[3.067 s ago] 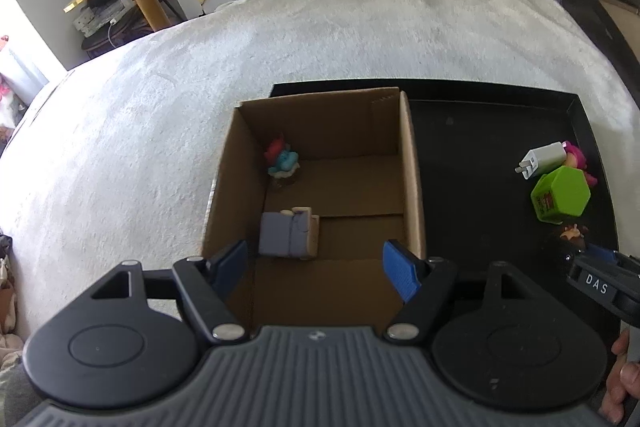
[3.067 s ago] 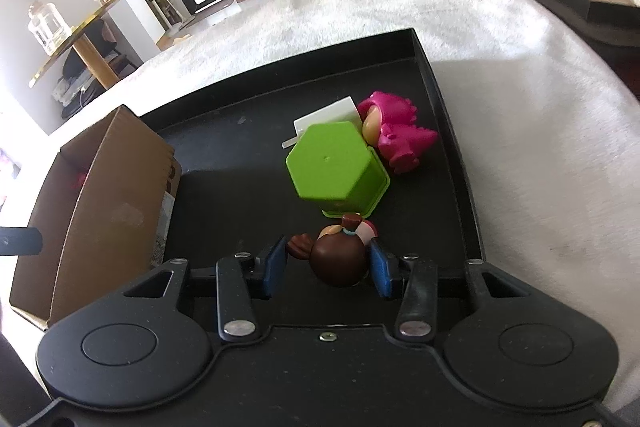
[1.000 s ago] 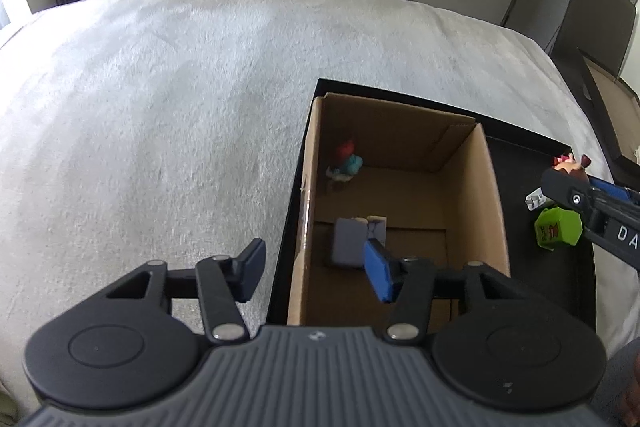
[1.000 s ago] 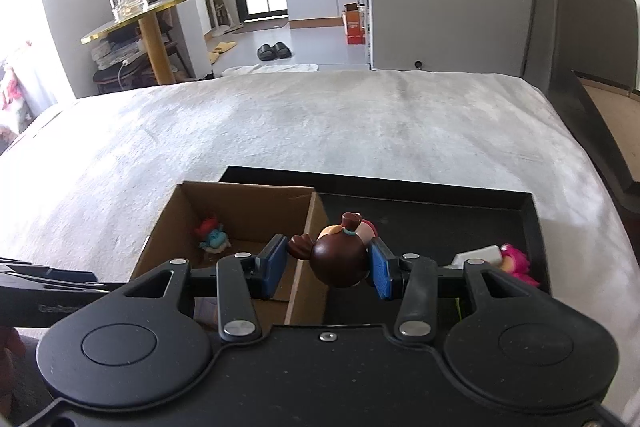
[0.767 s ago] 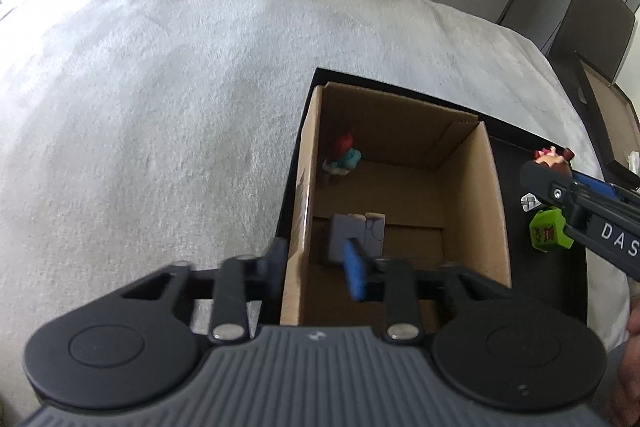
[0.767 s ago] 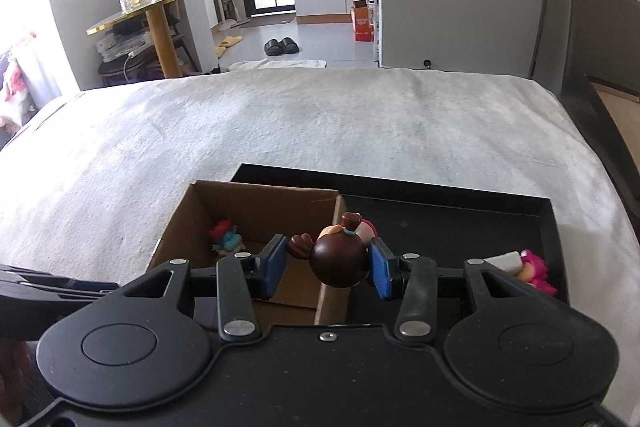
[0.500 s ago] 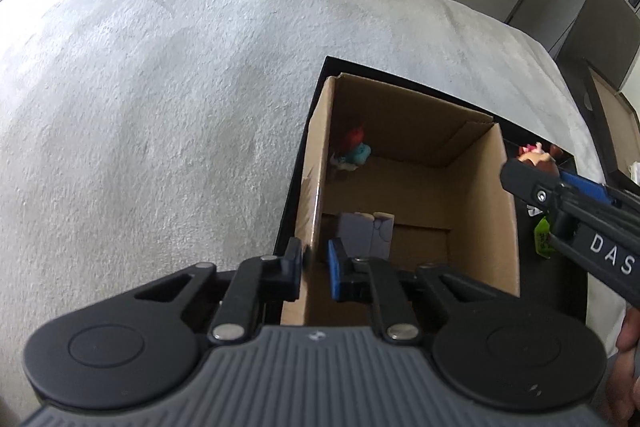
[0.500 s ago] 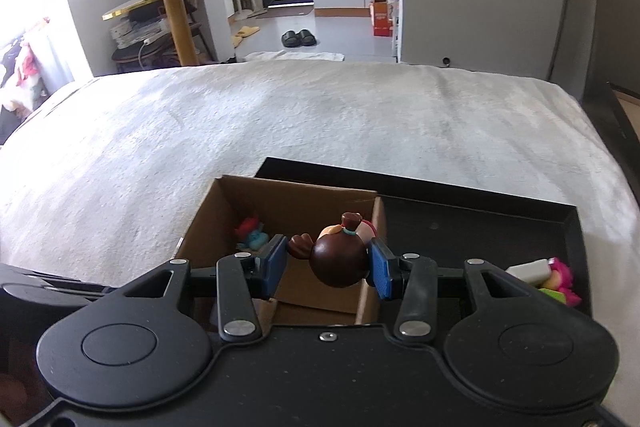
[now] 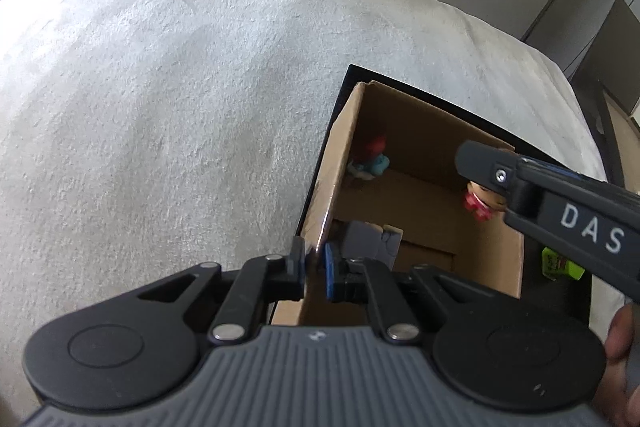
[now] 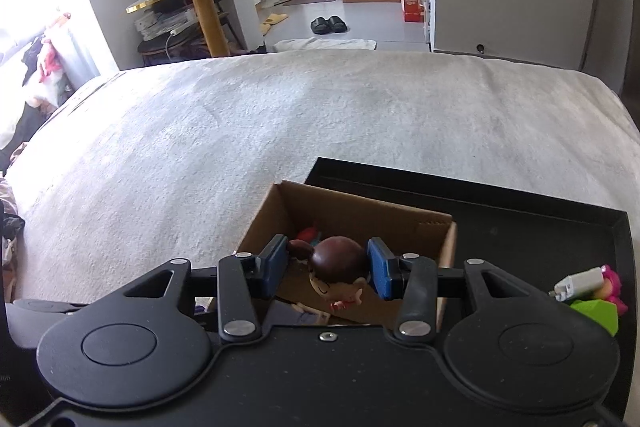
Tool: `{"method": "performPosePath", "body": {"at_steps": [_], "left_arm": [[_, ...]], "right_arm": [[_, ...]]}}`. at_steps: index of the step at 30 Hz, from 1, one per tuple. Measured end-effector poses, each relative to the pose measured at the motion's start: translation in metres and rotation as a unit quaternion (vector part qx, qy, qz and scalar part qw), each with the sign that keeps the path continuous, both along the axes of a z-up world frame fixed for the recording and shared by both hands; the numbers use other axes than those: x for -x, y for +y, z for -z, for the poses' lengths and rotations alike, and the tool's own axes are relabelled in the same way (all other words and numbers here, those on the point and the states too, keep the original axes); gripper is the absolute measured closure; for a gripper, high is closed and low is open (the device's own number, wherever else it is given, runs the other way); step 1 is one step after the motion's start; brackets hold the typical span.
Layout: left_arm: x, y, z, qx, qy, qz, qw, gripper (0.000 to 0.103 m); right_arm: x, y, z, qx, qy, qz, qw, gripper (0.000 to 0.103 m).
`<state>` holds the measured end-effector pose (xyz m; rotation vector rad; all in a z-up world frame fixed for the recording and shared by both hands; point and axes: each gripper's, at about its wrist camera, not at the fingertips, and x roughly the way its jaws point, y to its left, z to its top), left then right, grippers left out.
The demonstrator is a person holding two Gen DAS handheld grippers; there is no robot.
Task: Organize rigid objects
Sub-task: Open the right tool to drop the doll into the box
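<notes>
The left gripper (image 9: 316, 269) is now clamped on the near left wall of the cardboard box (image 9: 332, 187); a second ago its jaws stood wide, one on each side of that wall, and they have just been closing until both pads press the cardboard between them. The right gripper (image 10: 327, 263) is clenched on the brown-haired doll figure (image 10: 338, 273), whose head sits between the blue pads with the face tipped downward. Three seconds ago that figure was still low over the black tray (image 10: 520, 227) near the green hexagonal block (image 10: 596, 311); now it hangs above the open box, just ahead of and below the right gripper's fingers. In the left wrist view the right gripper reaches in from the right over the box, the figure (image 9: 482, 203) showing under its tip. Inside the box, ahead of the left gripper, lie a grey block toy (image 9: 366, 239) close by and a red-and-teal figure (image 9: 370, 159) at the far left corner. To the right gripper's right, on the tray, the white charger plug (image 10: 578, 283), pink toy (image 10: 612, 281) and green block remain together.
</notes>
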<state>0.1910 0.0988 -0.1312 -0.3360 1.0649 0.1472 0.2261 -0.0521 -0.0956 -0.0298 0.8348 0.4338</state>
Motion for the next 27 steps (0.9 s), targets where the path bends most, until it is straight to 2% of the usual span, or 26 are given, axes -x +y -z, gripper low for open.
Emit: {"method": "performPosePath", "body": {"at_steps": [9, 21, 27], "left_arm": [[0.002, 0.002, -0.001, 0.008, 0.001, -0.004, 1.0000, 0.094], [0.009, -0.007, -0.010, -0.026, -0.004, -0.007, 0.9996, 0.093], [0.014, -0.013, -0.017, -0.050, -0.009, -0.005, 0.9987, 0.092]], "right_arm": [[0.005, -0.004, -0.003, 0.000, -0.006, 0.019, 1.000, 0.053], [0.021, -0.042, -0.003, 0.002, -0.009, 0.055, 0.998, 0.043], [0.031, -0.063, -0.005, -0.004, -0.021, 0.071, 0.997, 0.034]]}}
